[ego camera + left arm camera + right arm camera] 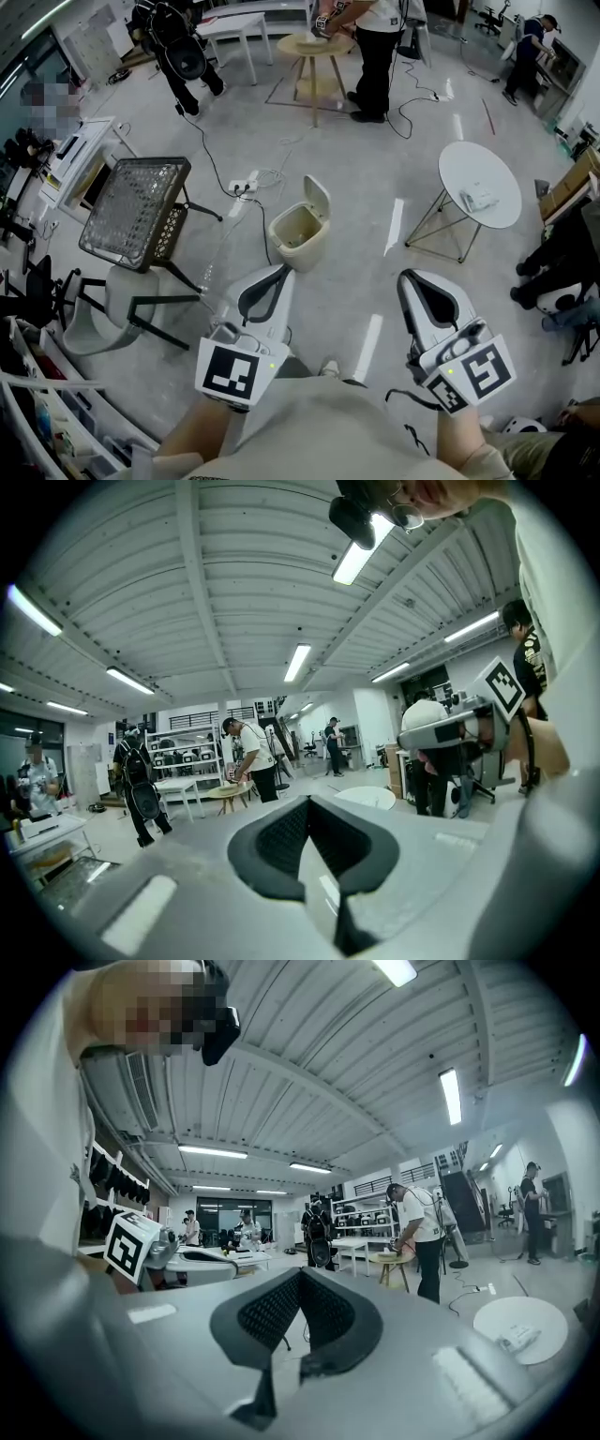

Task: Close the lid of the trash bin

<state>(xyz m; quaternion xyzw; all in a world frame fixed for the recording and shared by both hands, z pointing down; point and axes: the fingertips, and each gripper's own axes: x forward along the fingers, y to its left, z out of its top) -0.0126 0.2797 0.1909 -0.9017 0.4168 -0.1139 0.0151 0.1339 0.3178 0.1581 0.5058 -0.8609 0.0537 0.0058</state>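
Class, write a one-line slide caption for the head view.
Left gripper and right gripper, both shut, hover near the trash bin, lid up.

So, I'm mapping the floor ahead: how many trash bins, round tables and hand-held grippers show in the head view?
Trash bin: 1
Round tables: 2 (white table, wooden table)
Hand-held grippers: 2 (left hand-held gripper, right hand-held gripper)
Total: 5
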